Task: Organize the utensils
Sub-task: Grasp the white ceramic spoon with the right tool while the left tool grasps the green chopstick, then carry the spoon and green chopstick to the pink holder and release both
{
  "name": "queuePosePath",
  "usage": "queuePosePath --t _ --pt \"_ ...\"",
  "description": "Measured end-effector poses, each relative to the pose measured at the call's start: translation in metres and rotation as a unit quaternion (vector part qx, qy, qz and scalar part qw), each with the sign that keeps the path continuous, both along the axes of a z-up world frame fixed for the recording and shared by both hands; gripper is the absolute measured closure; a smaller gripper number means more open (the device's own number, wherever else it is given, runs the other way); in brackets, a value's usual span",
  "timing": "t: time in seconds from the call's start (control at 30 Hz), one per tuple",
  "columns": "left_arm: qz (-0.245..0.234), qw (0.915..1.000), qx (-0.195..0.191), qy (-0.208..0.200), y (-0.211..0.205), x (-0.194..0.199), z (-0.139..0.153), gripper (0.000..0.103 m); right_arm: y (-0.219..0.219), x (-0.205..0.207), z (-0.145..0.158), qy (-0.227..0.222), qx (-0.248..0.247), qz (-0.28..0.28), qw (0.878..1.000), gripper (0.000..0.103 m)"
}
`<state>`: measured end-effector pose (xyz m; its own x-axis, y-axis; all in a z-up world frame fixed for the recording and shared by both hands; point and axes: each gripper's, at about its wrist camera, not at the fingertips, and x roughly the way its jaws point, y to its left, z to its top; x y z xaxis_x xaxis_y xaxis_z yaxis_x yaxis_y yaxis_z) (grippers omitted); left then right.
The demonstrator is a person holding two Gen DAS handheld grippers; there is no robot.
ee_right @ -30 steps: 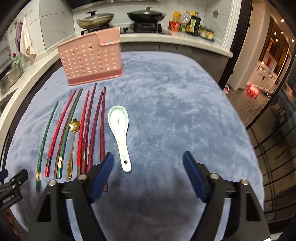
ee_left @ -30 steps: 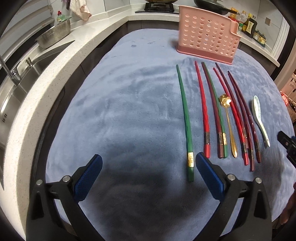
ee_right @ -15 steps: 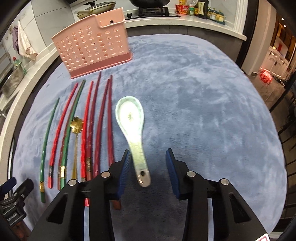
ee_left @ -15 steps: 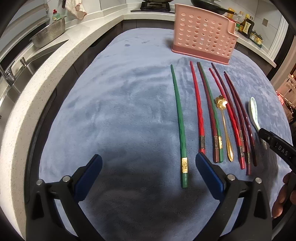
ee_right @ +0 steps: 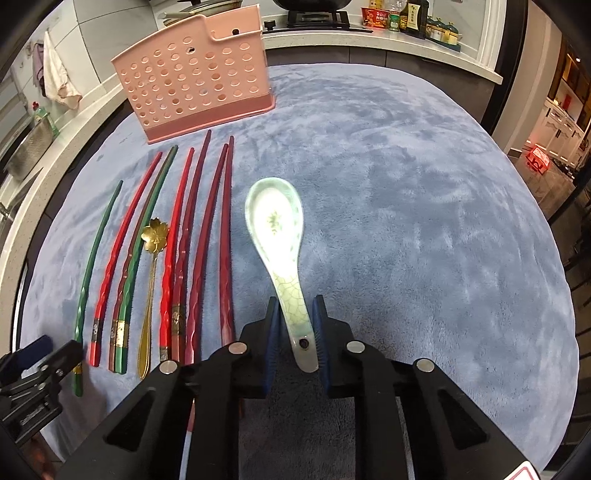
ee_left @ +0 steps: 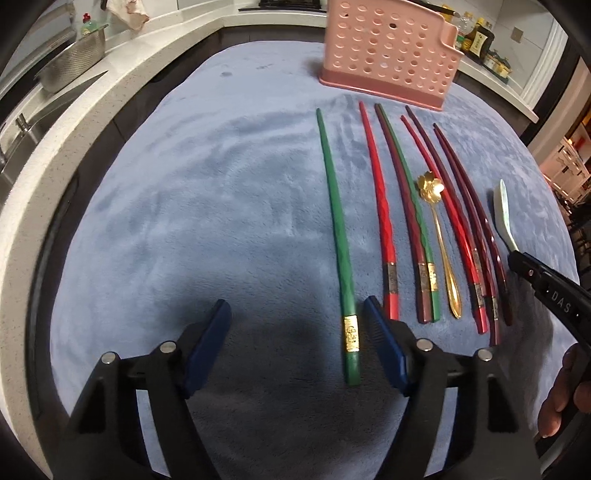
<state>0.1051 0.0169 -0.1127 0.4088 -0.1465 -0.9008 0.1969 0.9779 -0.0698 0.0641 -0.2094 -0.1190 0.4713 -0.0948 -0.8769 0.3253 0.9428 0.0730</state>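
Several chopsticks lie side by side on the blue-grey cloth (ee_left: pixel 184 184): one green chopstick (ee_left: pixel 336 221) at the left, then red ones (ee_left: pixel 380 206) and dark red ones (ee_left: pixel 461 206), with a gold flower spoon (ee_left: pixel 430 188) among them. My left gripper (ee_left: pixel 295 332) is closing. The green chopstick's gold-banded end lies between its blue pads, close to the right pad and untouched. A pale ceramic spoon (ee_right: pixel 275 221) lies right of the chopsticks. My right gripper (ee_right: pixel 297 328) is closing on its handle, with a pad against each side. A pink perforated holder (ee_right: pixel 195 81) stands upright behind the row.
A white counter with a sink and a metal colander (ee_left: pixel 70 66) curves along the left. A stove with pans (ee_right: pixel 314 14) and bottles (ee_right: pixel 406 14) stands at the back. A person's hand (ee_left: pixel 565 398) holds the right gripper at the right edge.
The right gripper has come down over the ceramic spoon's handle and its jaws have narrowed from wide to tight around it. The left jaws have narrowed around the green chopstick's end.
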Motion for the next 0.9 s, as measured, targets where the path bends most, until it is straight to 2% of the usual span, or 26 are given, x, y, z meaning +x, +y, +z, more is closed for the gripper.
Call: queuePosePath --t 0.17,0.3,0.37,0.43,0.53,0.73,0.9 --pt "-0.02 0.9997 -0.007 -0.008 -0.002 -0.003 0.0 0.049 0.003 -0.005 0.003 0.001 -0.003 0.005 1.0 0.089" --pt "-0.039 0.9989 -0.023 -0.01 -0.003 -0.007 0.003 0.069 0.004 -0.009 0.009 -0.003 0.001 0.004 1.0 0.091" --pt "-0.044 0.9985 -0.031 -0.011 -0.003 -0.009 0.004 0.074 0.003 -0.012 0.013 -0.006 0.002 0.004 1.0 0.091" --pt "-0.045 0.9983 -0.037 -0.01 -0.002 -0.009 0.004 0.085 0.003 -0.016 0.016 -0.008 0.001 0.004 1.0 0.091" --pt "-0.047 0.9979 -0.044 -0.01 0.0 -0.011 0.007 0.094 0.002 -0.023 0.021 -0.012 0.001 0.003 1.0 0.091" --pt "-0.047 0.9975 -0.044 -0.028 0.004 -0.019 0.022 0.095 0.002 -0.036 0.031 -0.021 0.002 0.002 1.0 0.093" --pt "-0.045 0.9957 -0.05 -0.064 0.011 -0.026 0.052 0.095 0.0 -0.046 0.046 -0.038 0.002 0.001 0.999 0.094"
